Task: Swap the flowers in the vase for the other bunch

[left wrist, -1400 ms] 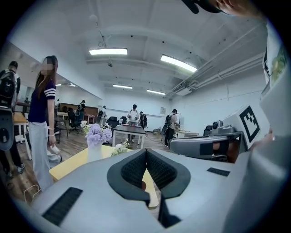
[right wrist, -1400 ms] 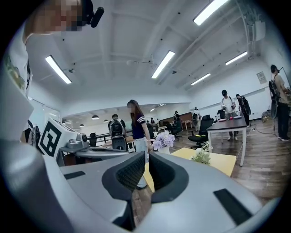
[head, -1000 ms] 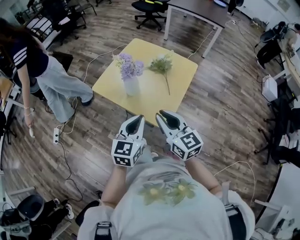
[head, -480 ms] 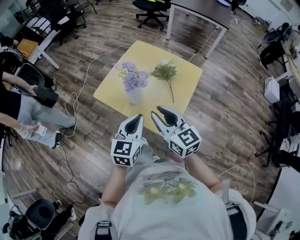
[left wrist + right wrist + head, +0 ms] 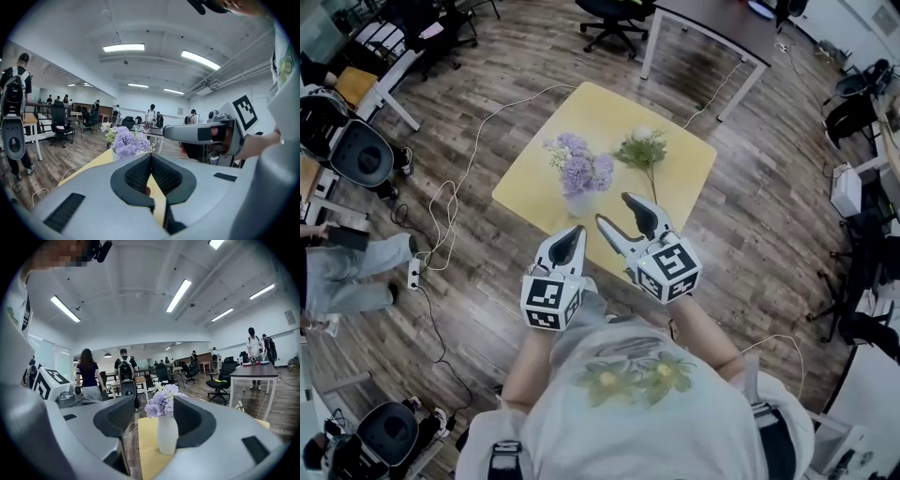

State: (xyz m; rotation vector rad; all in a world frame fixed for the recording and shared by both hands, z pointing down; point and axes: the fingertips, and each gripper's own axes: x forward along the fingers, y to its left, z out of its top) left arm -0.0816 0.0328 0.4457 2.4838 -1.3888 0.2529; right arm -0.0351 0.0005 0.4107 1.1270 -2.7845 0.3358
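Note:
A white vase with purple flowers stands near the front of the yellow table. The other bunch, green with white blooms, lies flat to its right. My left gripper is shut and empty, just short of the table's near edge. In the left gripper view its jaws meet, with the purple flowers beyond them. My right gripper is over the near edge, right of the vase, and its jaws are opening with nothing gripped. In the right gripper view the vase stands ahead of the spread jaws, apart from them.
A dark desk and an office chair stand beyond the table. Cables trail over the wood floor at the left, near black chairs and a person's legs. More people and desks fill the room behind.
Both grippers have come closer to the yellow table. The right gripper's jaws have gone from shut to spread wide. The person at the left has moved away toward the left edge.

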